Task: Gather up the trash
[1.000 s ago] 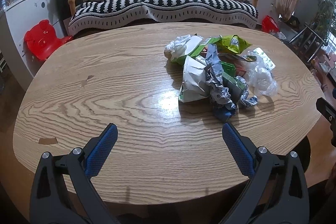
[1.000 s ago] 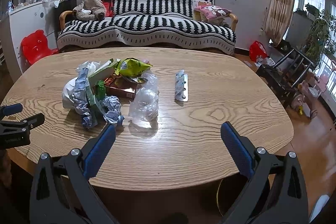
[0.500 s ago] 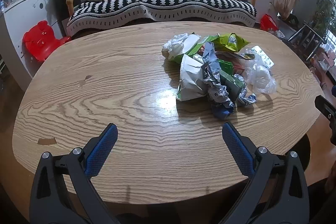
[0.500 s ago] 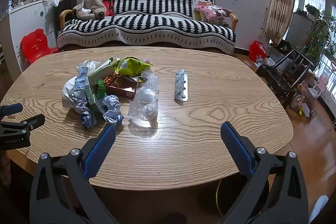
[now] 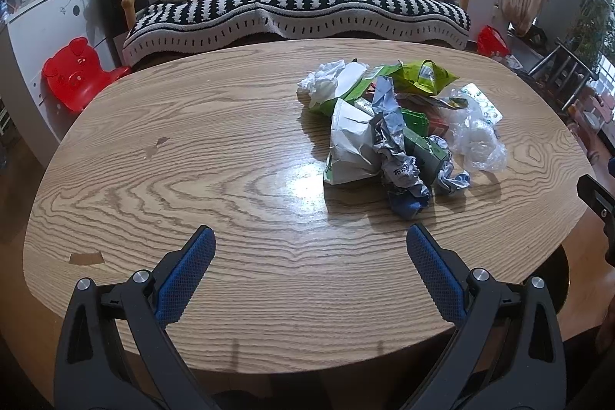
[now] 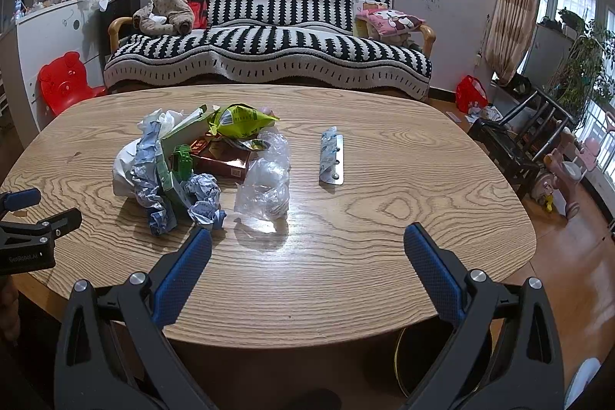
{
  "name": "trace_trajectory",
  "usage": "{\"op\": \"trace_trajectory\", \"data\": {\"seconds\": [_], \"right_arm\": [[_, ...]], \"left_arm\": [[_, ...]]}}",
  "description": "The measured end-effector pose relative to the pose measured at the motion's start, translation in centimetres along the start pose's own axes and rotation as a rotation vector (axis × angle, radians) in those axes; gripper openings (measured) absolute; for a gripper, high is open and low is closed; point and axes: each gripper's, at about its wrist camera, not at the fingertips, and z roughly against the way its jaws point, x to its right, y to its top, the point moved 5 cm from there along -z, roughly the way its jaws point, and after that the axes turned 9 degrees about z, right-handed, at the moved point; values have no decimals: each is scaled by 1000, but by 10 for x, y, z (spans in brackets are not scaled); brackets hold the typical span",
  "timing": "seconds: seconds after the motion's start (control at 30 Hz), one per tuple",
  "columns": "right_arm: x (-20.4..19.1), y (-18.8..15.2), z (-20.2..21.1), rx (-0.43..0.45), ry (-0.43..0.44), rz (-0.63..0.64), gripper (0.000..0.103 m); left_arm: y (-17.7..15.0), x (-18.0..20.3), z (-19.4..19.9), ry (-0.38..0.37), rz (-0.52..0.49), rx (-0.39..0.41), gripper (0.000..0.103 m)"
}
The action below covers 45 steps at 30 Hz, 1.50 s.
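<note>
A heap of trash (image 5: 388, 129) (image 6: 192, 160) lies on the oval wooden table (image 5: 192, 160) (image 6: 403, 218): crumpled paper, a white bag, green cartons, a yellow-green snack bag (image 6: 240, 118), a clear plastic bag (image 6: 265, 187). Apart to the right lies a blister pack (image 6: 330, 158). My left gripper (image 5: 310, 248) hovers open over the table's near edge, well short of the heap. My right gripper (image 6: 307, 244) is open too, near the front edge, its left finger close to a crumpled paper ball (image 6: 203, 198). Neither holds anything.
A dark round bin (image 6: 442, 352) shows under the table's front right edge. A striped sofa (image 5: 296, 10) stands behind the table, a red child's chair (image 5: 73, 75) at the left, a black chair (image 6: 526, 133) and plants at the right.
Both grippers have risen slightly and drifted a little; the heap sits marginally lower in each view. Nothing was taken hold of.
</note>
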Motion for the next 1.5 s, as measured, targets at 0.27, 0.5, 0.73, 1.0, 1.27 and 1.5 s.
{"op": "trace_trajectory", "data": {"seconds": [0.27,0.5,0.73,1.0,1.27,1.5], "right_arm": [[0,0,0,-1,2,1,97],[5,2,-19,-73,172,-87,97],[5,27,-85,-180,219,-104,97],[-3,29,-145,-261,267,-118,88],[-16,31,-157,-286,308,-105,65],[-22,25,-173,-328,311,-102,19]], "left_arm": [[-1,-1,-1,-3,0,-6,97],[8,-3,-25,-11,-45,-92,97],[49,5,-78,-12,-121,-81,97],[55,14,-110,-77,-122,-100,97],[60,23,-116,-131,-93,-124,86],[55,23,-110,-176,-74,-152,48]]}}
